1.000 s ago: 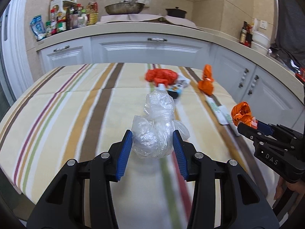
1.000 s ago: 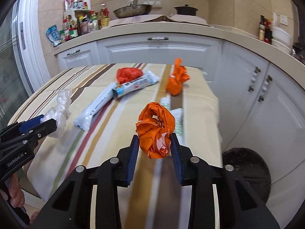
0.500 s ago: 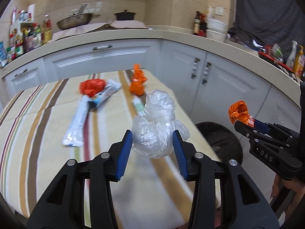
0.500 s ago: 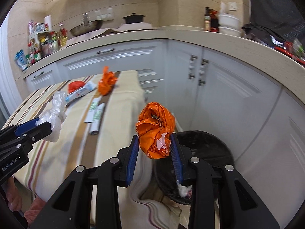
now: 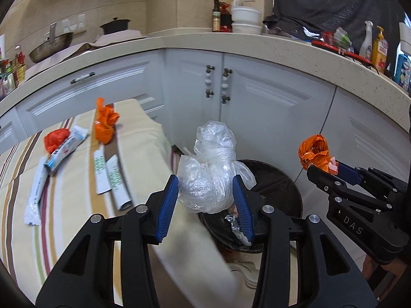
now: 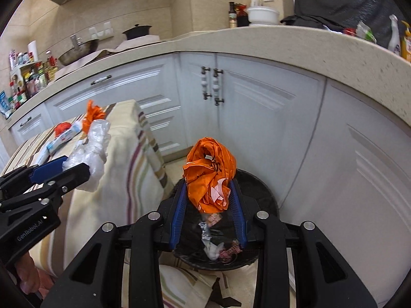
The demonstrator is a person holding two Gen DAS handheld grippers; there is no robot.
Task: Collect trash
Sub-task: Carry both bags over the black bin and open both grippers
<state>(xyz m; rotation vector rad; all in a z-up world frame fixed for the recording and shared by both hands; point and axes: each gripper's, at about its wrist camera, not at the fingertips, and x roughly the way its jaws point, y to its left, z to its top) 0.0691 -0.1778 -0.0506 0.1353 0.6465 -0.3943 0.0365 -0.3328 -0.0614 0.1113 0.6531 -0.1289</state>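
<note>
Over by the corner of the kitchen, both grippers hang above a round black bin (image 6: 259, 190) that stands on the pale floor, close to the white cabinet doors (image 5: 259, 97). The left gripper (image 5: 205, 195) has its blue-padded jaws closed on a crumpled clear plastic bag (image 5: 210, 169), which sits over the near rim of the bin beside the table's edge. The right gripper (image 6: 208, 205) has its jaws squeezed around a wad of orange plastic (image 6: 210, 172), directly above the bin's open mouth. Down inside the bin lie a few scraps, among them a bit of foil (image 6: 205, 231) and some white paper.

To the left is the table (image 5: 77, 205) under a cream cloth with brown, green and maroon stripes; the cloth drapes off the end next to the bin. More rubbish lies on it: an orange bag (image 5: 104, 125) standing up near the far edge, a red bag (image 5: 55, 138) just beside a blue and white wrapper (image 5: 66, 151), a long white wrapper (image 5: 36, 192), and two green-printed white wrappers (image 5: 109, 174) side by side.

A beige speckled counter (image 5: 282, 48) curves round the room above the cabinets. On it stand a dark pot (image 5: 115, 25), a metal pan (image 5: 50, 47), a brown bottle (image 5: 216, 16) and stacked white bowls (image 5: 246, 21), with a spray bottle (image 5: 366, 38) and a yellow bottle (image 5: 380, 48) off to the right. Beige tiles cover the wall behind.
</note>
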